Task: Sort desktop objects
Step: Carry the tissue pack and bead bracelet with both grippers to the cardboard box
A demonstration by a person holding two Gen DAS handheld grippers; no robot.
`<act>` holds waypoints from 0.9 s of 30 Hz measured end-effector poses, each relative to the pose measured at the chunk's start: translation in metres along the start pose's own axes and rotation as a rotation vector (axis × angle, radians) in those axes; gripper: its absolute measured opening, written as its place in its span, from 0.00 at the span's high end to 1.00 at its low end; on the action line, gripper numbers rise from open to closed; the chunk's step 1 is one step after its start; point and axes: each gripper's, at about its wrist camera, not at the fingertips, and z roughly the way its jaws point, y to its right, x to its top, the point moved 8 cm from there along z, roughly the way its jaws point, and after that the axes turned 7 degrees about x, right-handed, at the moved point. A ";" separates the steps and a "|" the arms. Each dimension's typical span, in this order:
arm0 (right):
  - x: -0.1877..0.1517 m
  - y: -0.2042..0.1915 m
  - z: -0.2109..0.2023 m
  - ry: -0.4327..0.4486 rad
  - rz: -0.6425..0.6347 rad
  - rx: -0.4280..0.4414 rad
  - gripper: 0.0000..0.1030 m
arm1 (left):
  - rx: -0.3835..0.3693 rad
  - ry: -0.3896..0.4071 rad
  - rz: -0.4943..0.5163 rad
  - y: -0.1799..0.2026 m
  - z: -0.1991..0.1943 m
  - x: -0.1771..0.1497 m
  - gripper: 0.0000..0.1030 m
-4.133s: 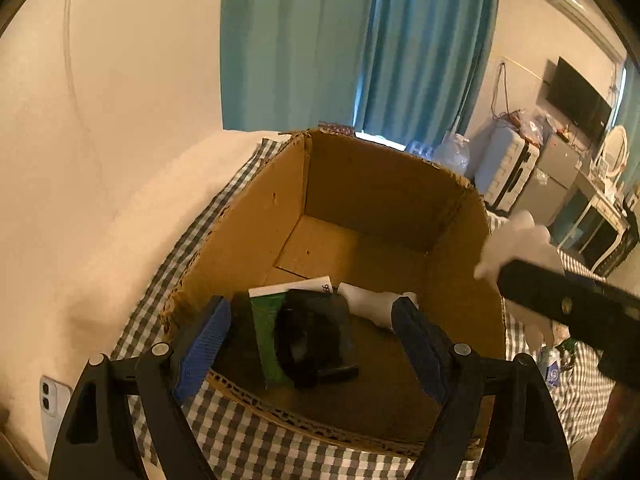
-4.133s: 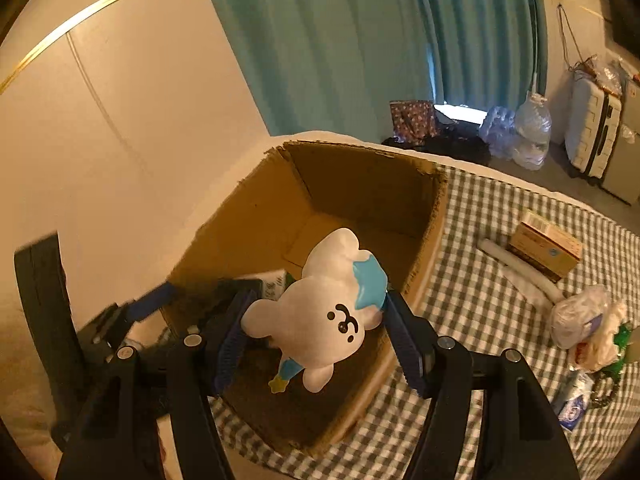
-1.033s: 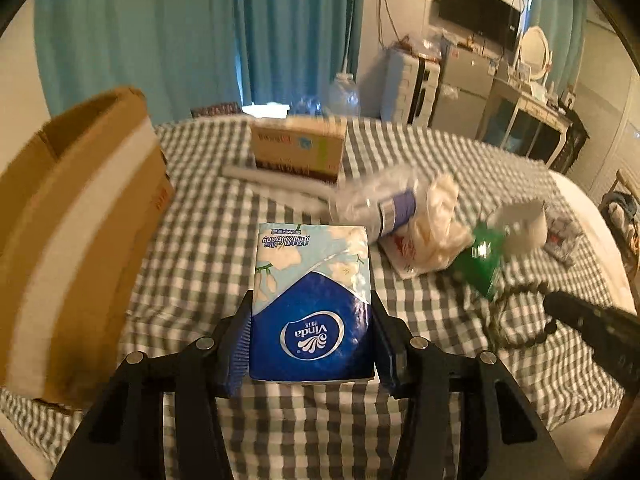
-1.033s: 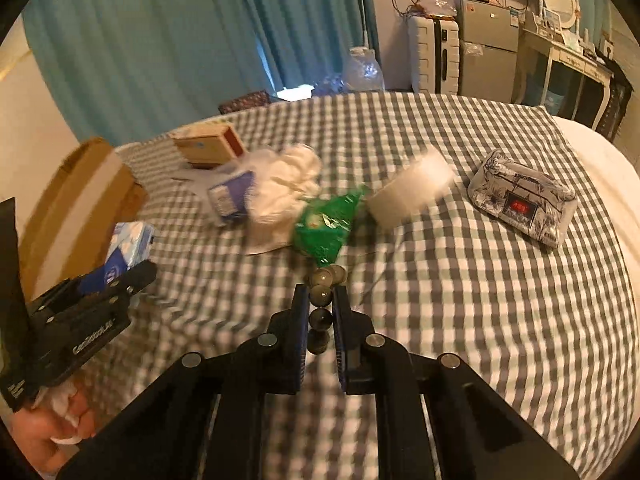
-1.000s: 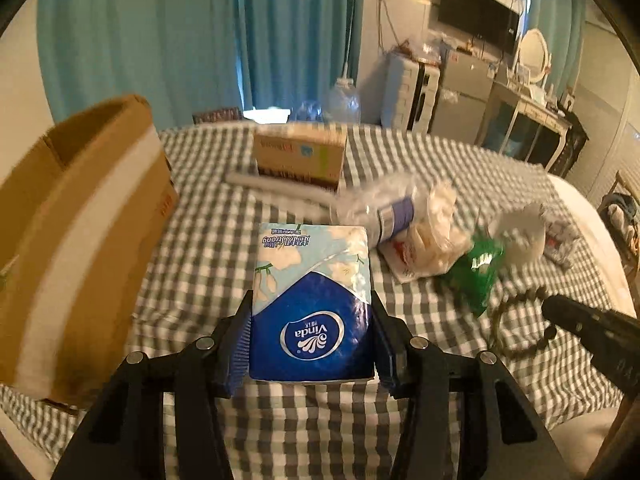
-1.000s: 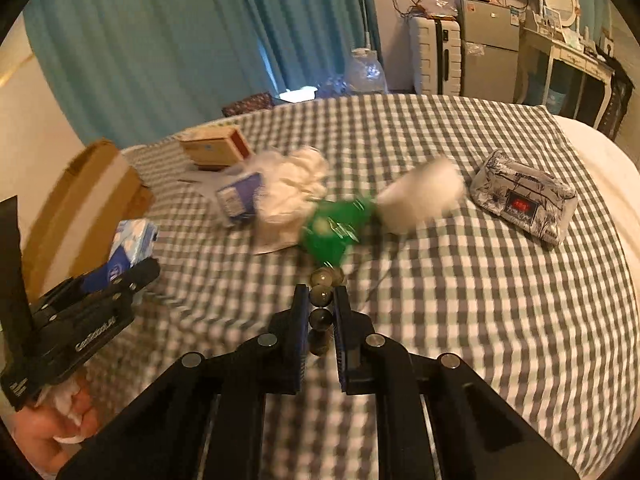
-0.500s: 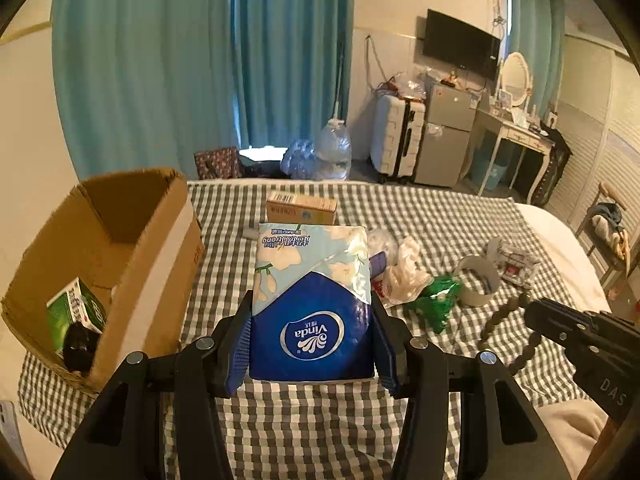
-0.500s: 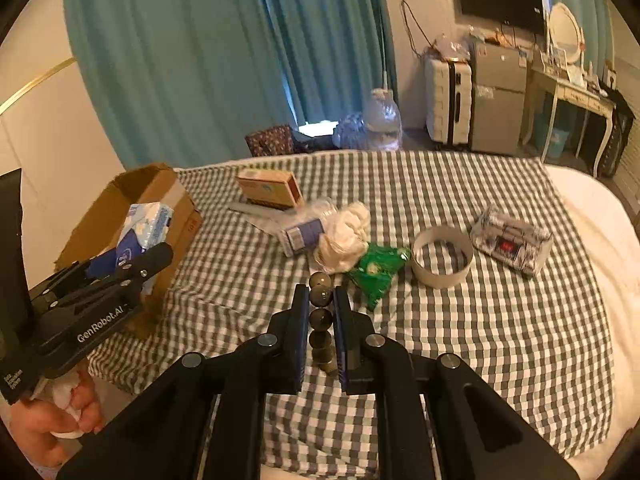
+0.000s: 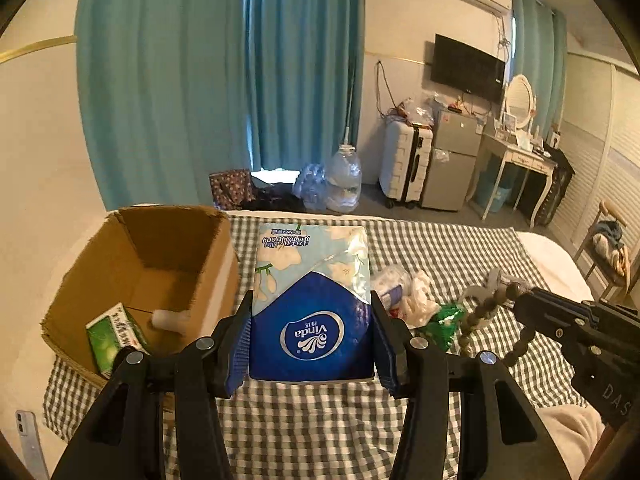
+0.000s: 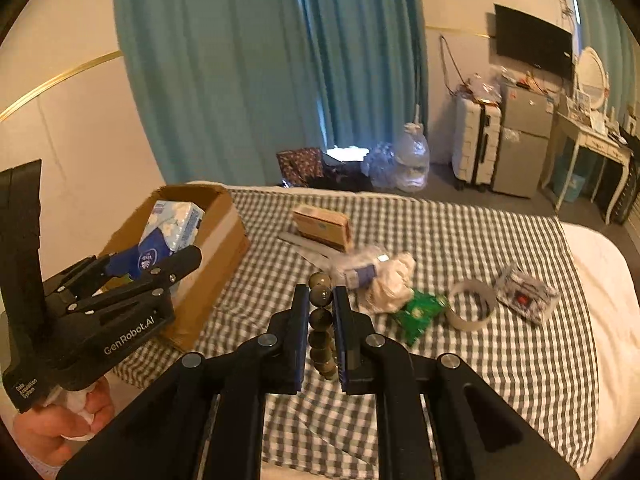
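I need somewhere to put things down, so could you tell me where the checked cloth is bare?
Bare cloth runs along the near edge, below the green packet and tape ring; another strip lies behind the brown box. The middle is crowded around the white plastic bag.

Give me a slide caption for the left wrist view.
Left gripper holds a tissue pack beside the cardboard box.

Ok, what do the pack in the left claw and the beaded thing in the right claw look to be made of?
Tissue pack: glossy printed plastic film over something soft, judging by its sheen, rounded corners and flower print. Beaded string: dull olive-brown round beads with small highlights, hard-looking; wood, stone or plastic, cannot tell. It hangs from the shut right claw.
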 end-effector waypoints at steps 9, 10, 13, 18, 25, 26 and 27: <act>0.018 -0.063 0.027 -0.005 -0.087 0.075 0.89 | 0.090 0.004 -0.056 -0.071 0.002 0.011 0.49; 0.021 -0.071 0.031 -0.010 -0.105 0.081 0.89 | 0.094 0.002 -0.064 -0.076 0.003 0.011 0.49; 0.029 -0.091 0.041 -0.012 -0.130 0.109 0.89 | 0.118 -0.002 -0.083 -0.097 0.006 0.012 0.49; 0.042 -0.125 0.063 -0.023 -0.176 0.159 0.89 | 0.155 -0.016 -0.122 -0.132 0.017 0.012 0.49; 0.055 -0.165 0.104 -0.059 -0.204 0.227 0.89 | 0.213 -0.070 -0.164 -0.179 0.037 -0.001 0.49; 0.056 -0.171 0.112 -0.067 -0.204 0.237 0.89 | 0.221 -0.079 -0.162 -0.184 0.039 -0.003 0.49; 0.058 -0.176 0.118 -0.072 -0.205 0.244 0.89 | 0.233 -0.087 -0.160 -0.191 0.043 -0.006 0.49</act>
